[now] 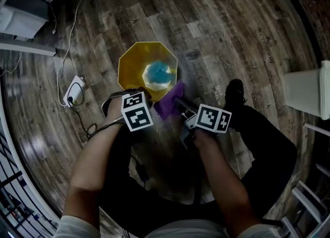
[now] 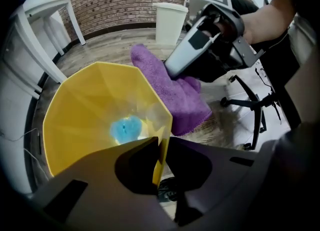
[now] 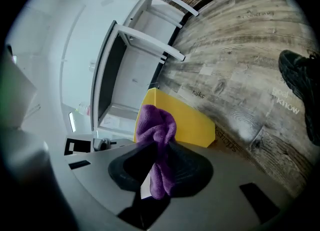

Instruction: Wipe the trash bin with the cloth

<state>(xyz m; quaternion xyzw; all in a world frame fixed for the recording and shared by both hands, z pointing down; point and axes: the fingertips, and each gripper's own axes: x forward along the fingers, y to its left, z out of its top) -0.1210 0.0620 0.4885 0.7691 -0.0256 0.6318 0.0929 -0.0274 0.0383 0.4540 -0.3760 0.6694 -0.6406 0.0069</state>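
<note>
On the floor (image 1: pixel 232 36), left gripper (image 2: pixel 161 157) jaws pinch the bin (image 2: pixel 85 110) rim (thinly); right gripper (image 3: pixel 156 177), clamping the cloth (image 3: pixel 157 127), might tip it.

Wood-plank floor (image 1: pixel 232 26); brick wall (image 2: pixel 125 0); white shelf unit (image 3: pixel 131 77); chair base (image 2: pixel 245 103).

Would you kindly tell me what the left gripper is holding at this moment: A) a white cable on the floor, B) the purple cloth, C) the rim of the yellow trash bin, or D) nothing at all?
C: the left gripper has its jaws closed on the rim of the yellow trash bin, as its own view shows, while the purple cloth is clamped in the right gripper.
</note>
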